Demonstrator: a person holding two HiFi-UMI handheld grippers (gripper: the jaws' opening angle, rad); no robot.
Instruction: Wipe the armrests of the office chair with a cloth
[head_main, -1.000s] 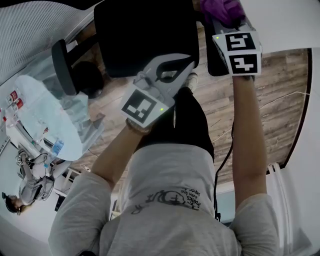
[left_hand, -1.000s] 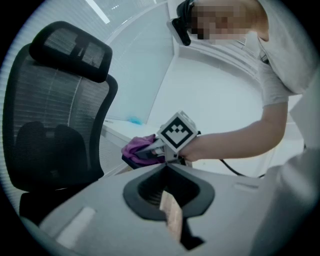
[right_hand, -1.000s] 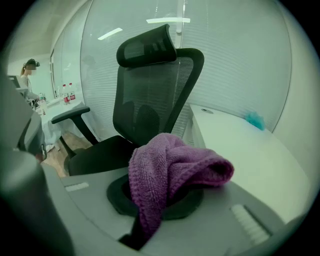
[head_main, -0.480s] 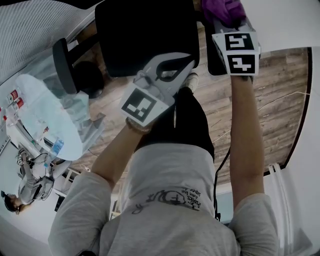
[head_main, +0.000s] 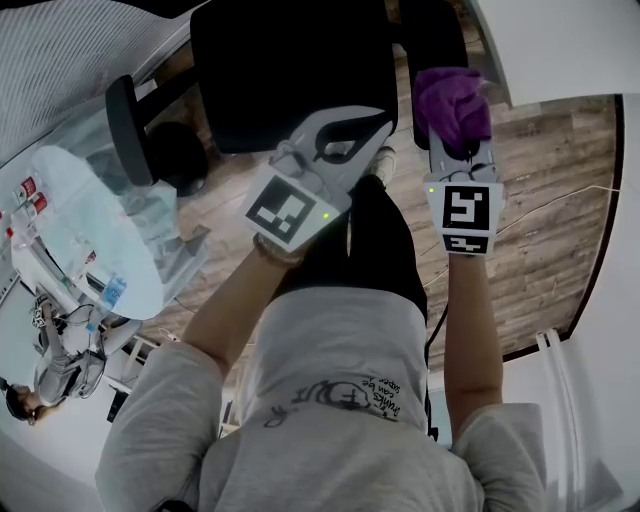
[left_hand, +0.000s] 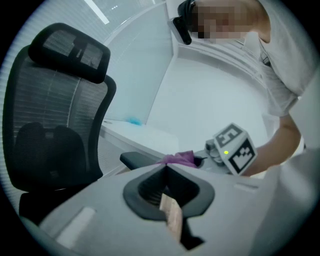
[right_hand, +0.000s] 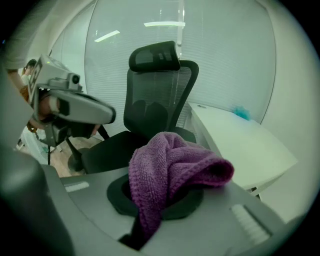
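Wood floor (head_main: 545, 170), black chair (head_main: 290, 70) beside a white desk (right_hand: 240, 142). Right gripper (right_hand: 155, 200) is clamped on the purple cloth (head_main: 450, 105), over an armrest (head_main: 432, 35). Left gripper (left_hand: 165, 170) has its jaws together, empty, above the seat.

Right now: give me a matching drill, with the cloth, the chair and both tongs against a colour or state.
Things:
1. cloth
2. chair
3. left tongs
4. right tongs

Colour or state:
A. black
B. shut, nothing between
C. purple
D. shut on the cloth

Pairs: 1-C, 2-A, 3-B, 4-D
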